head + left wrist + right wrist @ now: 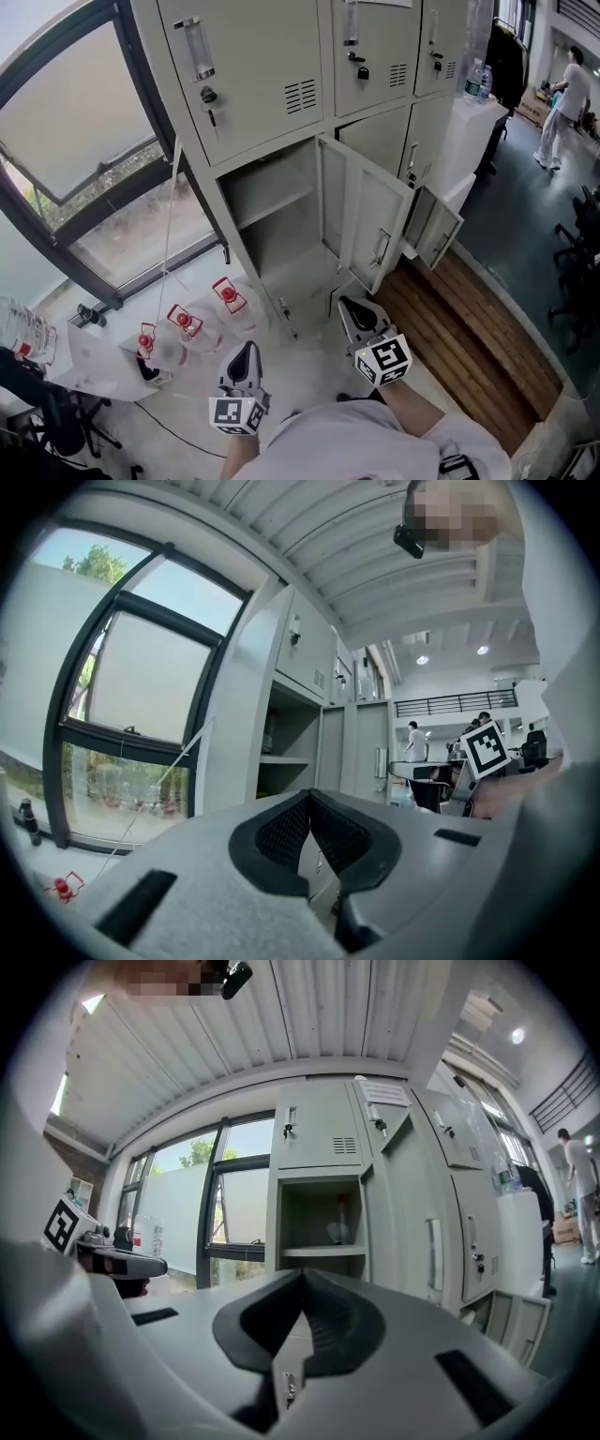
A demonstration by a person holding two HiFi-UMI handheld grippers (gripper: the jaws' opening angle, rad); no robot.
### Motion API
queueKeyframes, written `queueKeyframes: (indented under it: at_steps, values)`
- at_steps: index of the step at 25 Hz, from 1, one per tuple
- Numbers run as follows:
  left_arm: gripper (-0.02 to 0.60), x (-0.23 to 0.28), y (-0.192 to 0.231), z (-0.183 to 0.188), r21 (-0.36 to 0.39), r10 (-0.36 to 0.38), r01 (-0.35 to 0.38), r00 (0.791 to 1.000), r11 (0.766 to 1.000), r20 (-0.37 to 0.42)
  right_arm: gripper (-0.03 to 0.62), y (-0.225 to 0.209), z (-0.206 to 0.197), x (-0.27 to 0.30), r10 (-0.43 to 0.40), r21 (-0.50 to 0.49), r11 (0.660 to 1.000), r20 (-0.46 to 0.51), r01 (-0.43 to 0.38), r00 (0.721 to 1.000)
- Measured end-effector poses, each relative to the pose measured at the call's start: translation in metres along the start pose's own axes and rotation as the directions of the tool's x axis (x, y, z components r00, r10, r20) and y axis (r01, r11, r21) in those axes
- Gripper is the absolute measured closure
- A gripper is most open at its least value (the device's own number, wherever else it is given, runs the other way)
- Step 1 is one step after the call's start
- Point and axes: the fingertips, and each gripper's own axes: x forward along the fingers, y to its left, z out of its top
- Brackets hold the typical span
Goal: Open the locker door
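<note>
- The left hand-held gripper (247,352) is held low in front of the person's body, its marker cube nearest the person and its jaws pointing toward the lockers.
- In the left gripper view, the left hand-held gripper (309,803) has its jaws pressed together at the tips, with nothing between them.
- The right hand-held gripper (354,311) sits further forward than the left one, just below the open door's bottom edge in the head view. It touches nothing.
- The right forearm (405,405) runs back from its marker cube toward the person's shoulder.
- In the right gripper view, the right hand-held gripper (302,1283) also has its jaws pressed together and holds nothing.
- Both hand-held grippers are apart from the locker and level with each other across the body, the left one lower in the head view.
- The locker door (370,220) stands swung wide open, hinged on its left and angled out toward the person, with its handle on the free edge.
- The compartment (272,211) behind it is exposed, and a shelf crosses its upper part.
- In the right gripper view, the door (422,1232) stands to the right of the compartment (323,1241), and a small clear item with a red top rests on the shelf.
- A smaller door (436,227) to the right also hangs open.
- Jugs (187,328) with red caps stand on the floor left of the locker, below the window (84,122).
</note>
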Motion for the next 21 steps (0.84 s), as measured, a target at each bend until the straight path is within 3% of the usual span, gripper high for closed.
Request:
queueKeyframes:
  at_steps: [11,21]
  values:
    - [0.579,0.001,0.022,0.006,0.033,0.055,-0.056,0.998,0.998,0.023,0.582,0.019,-0.007,0.014,0.046,0.022,0.999,-0.007,-0.046,0.999]
    - [0.580,0.006,0.030,0.009,0.040,0.082,-0.084,0.996,0.996,0.033,0.582,0.005,-0.004,0.020,0.026,0.022,0.999,-0.001,-0.026,1.000]
